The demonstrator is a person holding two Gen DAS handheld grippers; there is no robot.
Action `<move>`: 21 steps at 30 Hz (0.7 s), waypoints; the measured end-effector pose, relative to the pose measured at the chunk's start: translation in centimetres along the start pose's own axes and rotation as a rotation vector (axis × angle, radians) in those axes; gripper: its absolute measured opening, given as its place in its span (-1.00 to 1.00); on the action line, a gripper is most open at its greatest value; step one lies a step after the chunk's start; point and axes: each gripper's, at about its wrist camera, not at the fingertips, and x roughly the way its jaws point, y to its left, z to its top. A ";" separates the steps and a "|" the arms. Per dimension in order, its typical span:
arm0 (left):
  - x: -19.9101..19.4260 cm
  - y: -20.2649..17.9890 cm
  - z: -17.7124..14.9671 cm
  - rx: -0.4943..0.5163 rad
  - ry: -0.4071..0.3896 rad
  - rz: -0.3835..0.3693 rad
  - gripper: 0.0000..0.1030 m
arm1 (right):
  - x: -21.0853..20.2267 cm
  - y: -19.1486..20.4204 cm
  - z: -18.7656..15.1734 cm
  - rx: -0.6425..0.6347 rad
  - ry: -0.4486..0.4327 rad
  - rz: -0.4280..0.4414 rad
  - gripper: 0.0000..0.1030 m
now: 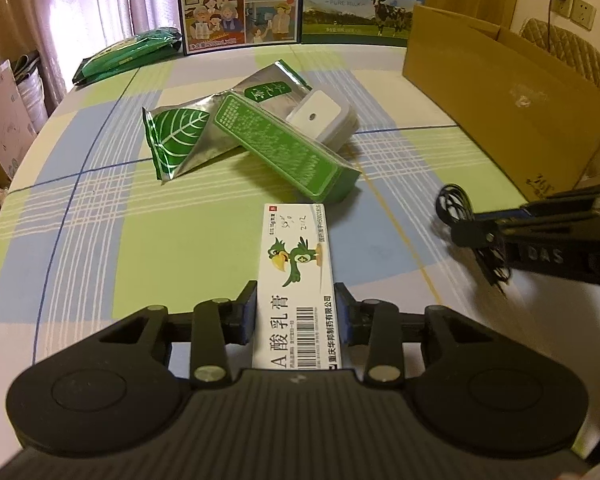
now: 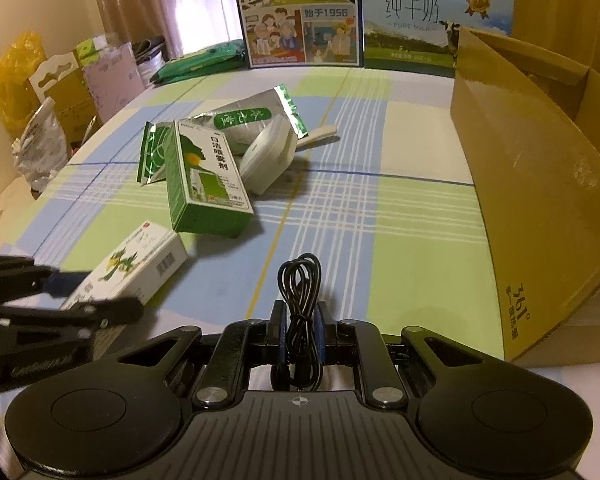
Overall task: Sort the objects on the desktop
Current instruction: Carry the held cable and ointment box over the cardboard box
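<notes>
At lower centre of the left wrist view, the left gripper [image 1: 296, 316] clamps the white ointment box [image 1: 298, 280] on the checked tablecloth [image 1: 100, 220]. To its right, the right gripper [image 2: 299, 334] pinches a coiled black cable [image 2: 300, 296], with the open cardboard box [image 2: 540, 200] at the frame's right edge.

On the table [image 2: 420, 216] I count two medicine cartons: one white ointment box [image 1: 296, 280] with a green bird and one green spray box [image 2: 204, 176]. There are two silver-and-green foil pouches [image 1: 180, 140], one white plastic case [image 2: 268, 160], and one coiled black cable [image 2: 300, 288]. At the back stand two milk cartons [image 2: 300, 16], with one dark green packet [image 1: 132, 54] beside them. One brown cardboard box [image 2: 532, 200] sits at the right. Two claws, one left claw [image 1: 296, 312] and one right claw [image 2: 300, 332].
</notes>
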 end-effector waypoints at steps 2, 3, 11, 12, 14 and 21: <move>-0.5 -0.2 -0.2 0.005 -0.004 -0.007 -0.36 | -0.1 0.0 0.0 0.003 -0.006 -0.001 -0.79; -0.7 -0.4 -0.3 0.012 -0.007 -0.008 -0.36 | -0.1 0.0 0.1 0.003 -0.008 -0.002 -0.79; -0.9 -0.5 -0.2 0.015 -0.018 -0.011 -0.36 | -0.4 0.1 0.1 0.002 -0.018 -0.005 -0.79; -0.9 -0.5 -0.2 0.015 -0.019 -0.011 -0.36 | -0.4 0.1 0.1 0.002 -0.018 -0.006 -0.79; -0.9 -0.5 -0.2 0.015 -0.023 -0.010 -0.36 | -0.5 0.0 0.0 0.006 -0.021 -0.006 -0.79; -1.4 -0.6 0.1 0.009 -0.037 -0.009 -0.36 | -1.4 0.0 0.1 0.011 -0.038 -0.006 -0.79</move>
